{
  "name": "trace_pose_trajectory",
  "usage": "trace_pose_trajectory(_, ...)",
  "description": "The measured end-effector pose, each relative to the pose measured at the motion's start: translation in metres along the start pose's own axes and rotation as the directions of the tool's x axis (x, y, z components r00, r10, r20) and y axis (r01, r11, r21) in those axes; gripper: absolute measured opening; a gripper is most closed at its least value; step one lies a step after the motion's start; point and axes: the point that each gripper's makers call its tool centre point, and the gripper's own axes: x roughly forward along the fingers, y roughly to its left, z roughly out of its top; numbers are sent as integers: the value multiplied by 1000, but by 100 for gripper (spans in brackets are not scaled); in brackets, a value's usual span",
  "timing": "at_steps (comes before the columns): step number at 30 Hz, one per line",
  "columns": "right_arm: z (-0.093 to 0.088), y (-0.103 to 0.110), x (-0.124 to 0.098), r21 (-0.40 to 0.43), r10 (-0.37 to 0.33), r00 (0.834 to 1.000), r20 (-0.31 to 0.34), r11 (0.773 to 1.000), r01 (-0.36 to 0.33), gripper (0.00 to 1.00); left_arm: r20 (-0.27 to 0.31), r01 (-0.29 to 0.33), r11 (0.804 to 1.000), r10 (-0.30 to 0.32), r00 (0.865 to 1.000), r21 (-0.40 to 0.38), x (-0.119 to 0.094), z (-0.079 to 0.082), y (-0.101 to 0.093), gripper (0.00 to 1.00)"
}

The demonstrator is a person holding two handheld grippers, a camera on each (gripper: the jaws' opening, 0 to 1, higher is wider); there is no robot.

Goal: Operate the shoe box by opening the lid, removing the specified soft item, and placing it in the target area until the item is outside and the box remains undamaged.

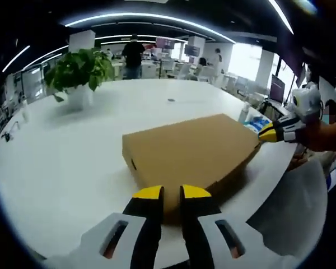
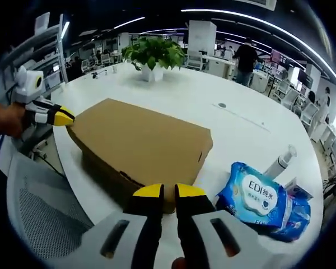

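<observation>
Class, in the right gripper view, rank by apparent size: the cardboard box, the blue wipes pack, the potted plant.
1. cardboard box, largest.
2. blue wipes pack.
3. potted plant, though it stands farther away, so this may mislead.

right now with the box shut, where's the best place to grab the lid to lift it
Probably the lid's front lip at the two near corners. The cardboard box lies flat and shut on the white table, and the left claw and right claw each already sit at a corner, so lifting from both ends should keep the lid level.
</observation>
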Motion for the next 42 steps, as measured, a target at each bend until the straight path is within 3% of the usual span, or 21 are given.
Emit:
trace_pose_trajectory(13, -6, 0, 1, 19, 10, 1000, -6, 1000, -10, 9, -20, 5, 1000, -5, 1000, 4, -2, -7, -2, 9)
trace_pose_trajectory(14, -5, -2, 0, 18, 6, 1000, -5, 1000, -6, 10, 10, -3, 1000, 3, 1000, -2, -5, 1, 0, 9)
trace_pose_trajectory(19, 18, -20, -10, 51, -31, 998, 52, 998, 28, 10, 52, -26, 999, 28, 998, -33, -11, 20, 13, 10)
trace_pose_trajectory(24, 12, -22, -3, 92, -28, 999, 36, 995, 24, 13, 18, -45, 992, 47, 999, -121, -6, 8, 27, 12)
trace_pose_trajectory(31, -11, 0, 3, 117, 27, 999, -17, 993, -25, 19, -36, -36, 980, 30, 999, -195, -3, -17, 24, 16)
trace_pose_trajectory(37, -7, -3, 4, 132, 25, 1000, -4, 991, -24, 19, -19, 2, 977, -6, 1000, -213, 2, -12, 16, 13)
trace_pose_trajectory(42, -7, -3, 3, 138, 29, 1000, -3, 990, -28, 19, -18, 2, 973, -6, 1000, -233, 8, -9, 18, 17)
